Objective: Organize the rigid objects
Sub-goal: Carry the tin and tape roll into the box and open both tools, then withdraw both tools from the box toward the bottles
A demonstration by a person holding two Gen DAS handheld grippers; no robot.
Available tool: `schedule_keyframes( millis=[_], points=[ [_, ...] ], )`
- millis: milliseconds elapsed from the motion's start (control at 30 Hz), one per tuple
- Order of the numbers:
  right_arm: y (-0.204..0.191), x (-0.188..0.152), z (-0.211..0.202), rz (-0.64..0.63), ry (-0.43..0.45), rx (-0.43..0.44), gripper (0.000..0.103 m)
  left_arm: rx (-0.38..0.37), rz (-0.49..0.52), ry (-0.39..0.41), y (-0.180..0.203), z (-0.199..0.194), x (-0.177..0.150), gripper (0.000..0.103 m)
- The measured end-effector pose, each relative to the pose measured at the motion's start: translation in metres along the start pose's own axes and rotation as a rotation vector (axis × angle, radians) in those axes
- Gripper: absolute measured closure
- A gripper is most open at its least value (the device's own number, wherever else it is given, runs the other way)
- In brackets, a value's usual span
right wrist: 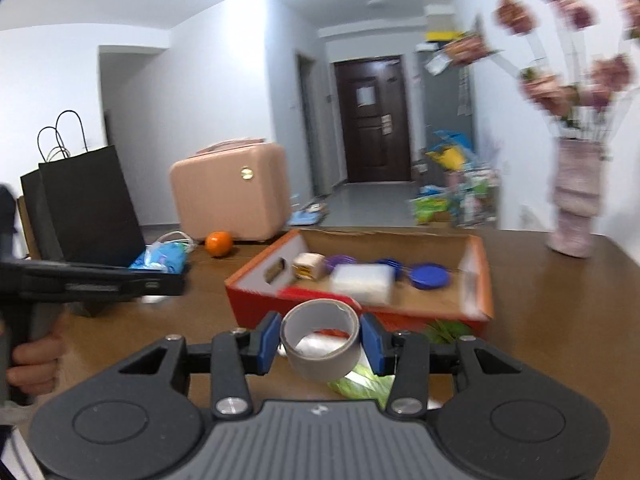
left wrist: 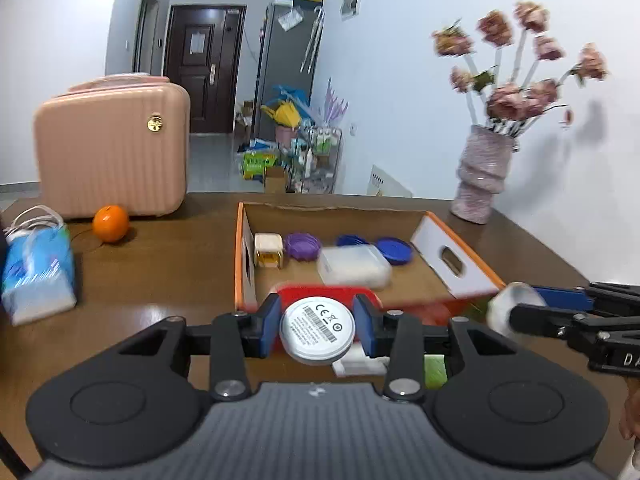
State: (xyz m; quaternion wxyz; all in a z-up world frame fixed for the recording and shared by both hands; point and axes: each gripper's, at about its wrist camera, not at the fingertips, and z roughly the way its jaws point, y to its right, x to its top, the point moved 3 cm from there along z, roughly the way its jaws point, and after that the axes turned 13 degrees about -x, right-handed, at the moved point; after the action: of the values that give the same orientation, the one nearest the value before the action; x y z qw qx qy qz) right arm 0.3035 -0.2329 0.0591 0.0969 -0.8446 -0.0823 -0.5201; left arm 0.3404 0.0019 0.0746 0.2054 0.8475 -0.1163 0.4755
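Grippers both loaded, that's where I am right now. My left gripper (left wrist: 317, 330) is closed down on a round white disc (left wrist: 317, 329), blue pads pressed to either side of it, label and barcode facing the camera. It hangs just short of the near wall of the cardboard box (left wrist: 456, 258), above the bench (left wrist: 168, 264).

My right gripper (right wrist: 320, 344) is clamped on a grey tape roll (right wrist: 320, 344), the ring tilted so I look down through its hollow middle. In the left wrist view that same gripper (left wrist: 516, 312) pokes in from the right edge, near the box's near right corner, the roll only a pale blur at its tip.

Inside the box, along the far wall from left to right: a small cream block (left wrist: 269, 250), a purple lid (left wrist: 303, 246), then a blue lid (left wrist: 394, 251). A clear plastic case (left wrist: 354, 266) sits in front of the lids, nearer to me. The box's outer walls are red and orange, with a cut-out handle in the right side.

Something green (right wrist: 360, 382) lies on the bench under my right gripper; too blurred to name.

Over on the left of the bench, an orange (left wrist: 111, 223) sits just in front of a pink suitcase (left wrist: 112, 148), and a blue tissue pack (left wrist: 38, 272) lies nearer. Far right, a vase of pink flowers (left wrist: 484, 176) stands by the wall. From the right wrist, black paper bags (right wrist: 86, 204) stand at the far left.
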Motion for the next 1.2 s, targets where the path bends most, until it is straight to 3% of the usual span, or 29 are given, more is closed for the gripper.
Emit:
schedule_keyframes(
  millis=[167, 267, 400, 533, 600, 767, 967, 1100, 1200],
  points=[
    [-0.011, 0.057, 0.118, 0.002, -0.103, 0.115, 0.06, 0.008, -0.015, -0.065, -0.044, 0.081, 0.04, 0.063],
    [-0.011, 0.08, 0.189, 0.06, -0.19, 0.154, 0.06, 0.039, -0.003, -0.11, -0.065, 0.119, 0.048, 0.063],
    [-0.014, 0.086, 0.255, 0.067, -0.279, 0.137, 0.06, 0.014, 0.035, -0.128, -0.081, 0.148, 0.047, 0.063],
    [-0.02, 0.074, 0.291, 0.067, -0.337, 0.108, 0.06, -0.005, 0.062, -0.148, -0.089, 0.165, 0.042, 0.063],
    [-0.02, 0.07, 0.304, 0.066, -0.362, 0.082, 0.057, -0.006, 0.056, -0.143, -0.092, 0.168, 0.038, 0.057],
    [-0.017, 0.068, 0.303, 0.08, -0.354, 0.063, 0.047, -0.007, 0.074, -0.135, -0.089, 0.166, 0.04, 0.057],
    [0.003, 0.09, 0.259, 0.07, -0.29, 0.019, 0.042, 0.023, 0.049, -0.107, -0.079, 0.137, 0.053, 0.054],
    [0.022, 0.101, 0.203, 0.04, -0.234, -0.008, 0.034, 0.075, 0.068, -0.024, -0.064, 0.092, 0.059, 0.035],
    [0.043, 0.104, 0.149, 0.033, -0.192, -0.057, 0.03, 0.108, 0.058, 0.01, -0.055, 0.055, 0.062, 0.029]
  ],
)
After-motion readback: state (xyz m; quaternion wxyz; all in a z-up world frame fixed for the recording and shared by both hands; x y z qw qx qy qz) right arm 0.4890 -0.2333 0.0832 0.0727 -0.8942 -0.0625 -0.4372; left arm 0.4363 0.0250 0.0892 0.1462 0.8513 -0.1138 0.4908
